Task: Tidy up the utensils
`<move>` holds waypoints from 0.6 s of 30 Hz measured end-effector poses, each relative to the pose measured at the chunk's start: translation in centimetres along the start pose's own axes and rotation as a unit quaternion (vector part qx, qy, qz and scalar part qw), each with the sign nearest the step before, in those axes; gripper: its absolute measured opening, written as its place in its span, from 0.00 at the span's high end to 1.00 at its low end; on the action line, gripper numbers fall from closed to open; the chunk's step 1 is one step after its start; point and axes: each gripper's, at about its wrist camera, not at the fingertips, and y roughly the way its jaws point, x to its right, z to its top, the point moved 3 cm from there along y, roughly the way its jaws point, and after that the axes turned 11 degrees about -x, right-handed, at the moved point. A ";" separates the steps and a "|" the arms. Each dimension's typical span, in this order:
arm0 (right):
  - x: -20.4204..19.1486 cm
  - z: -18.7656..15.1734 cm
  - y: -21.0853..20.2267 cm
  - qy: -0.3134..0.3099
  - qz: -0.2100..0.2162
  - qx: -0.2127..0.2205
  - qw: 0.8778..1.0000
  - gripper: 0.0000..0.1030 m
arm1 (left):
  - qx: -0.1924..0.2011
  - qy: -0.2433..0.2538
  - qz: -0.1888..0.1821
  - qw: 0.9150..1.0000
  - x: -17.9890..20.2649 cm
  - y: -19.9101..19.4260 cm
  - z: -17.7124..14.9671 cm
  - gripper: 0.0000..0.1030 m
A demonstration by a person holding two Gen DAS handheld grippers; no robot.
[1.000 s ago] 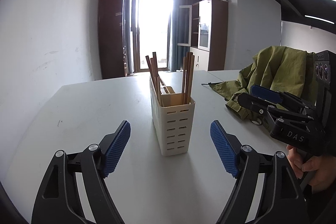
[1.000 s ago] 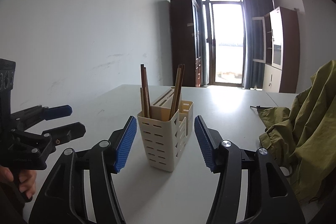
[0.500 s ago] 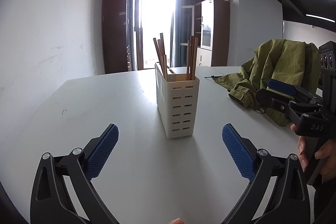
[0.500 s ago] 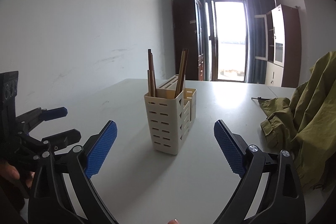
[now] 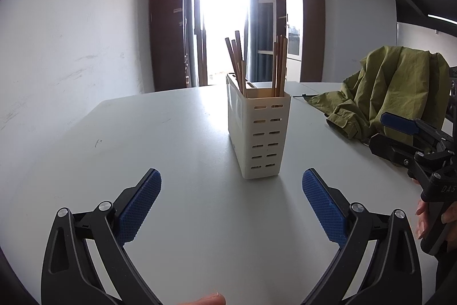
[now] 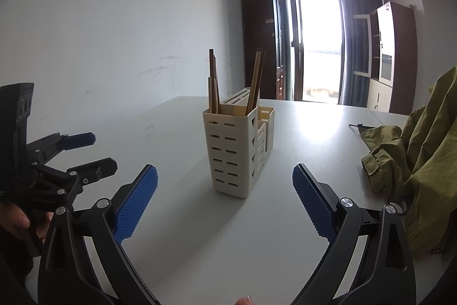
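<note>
- Chopsticks [image 5: 238, 63] stand upright in two bunches in a cream slotted holder [image 5: 258, 133], which sits mid-table [image 5: 142, 147], ahead of both my grippers.
- My left gripper [image 5: 231, 200] has its jaws spread wide with nothing between them, short of the holder.
- My right gripper [image 6: 225, 197] is likewise wide apart and empty, near the holder but not touching.
- An olive jacket [image 5: 394, 87] lies heaped on the table's right side.

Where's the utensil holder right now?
The utensil holder stands upright mid-table, straight ahead in both wrist views, beyond both open grippers; the green jacket lies to its right.
</note>
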 end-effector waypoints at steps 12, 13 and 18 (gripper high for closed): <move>-0.4 -0.3 0.5 -0.005 0.004 -0.009 1.000 0.07 | 0.013 0.013 0.002 1.000 0.0 -1.0 -0.1 0.06; -0.4 -0.3 0.5 -0.004 0.006 -0.009 1.000 0.07 | 0.014 0.013 0.001 1.000 0.1 -1.1 -0.1 0.06; -0.7 -0.3 0.5 -0.005 0.006 -0.010 1.000 0.06 | 0.019 0.012 -0.003 1.000 0.2 -1.4 0.0 0.06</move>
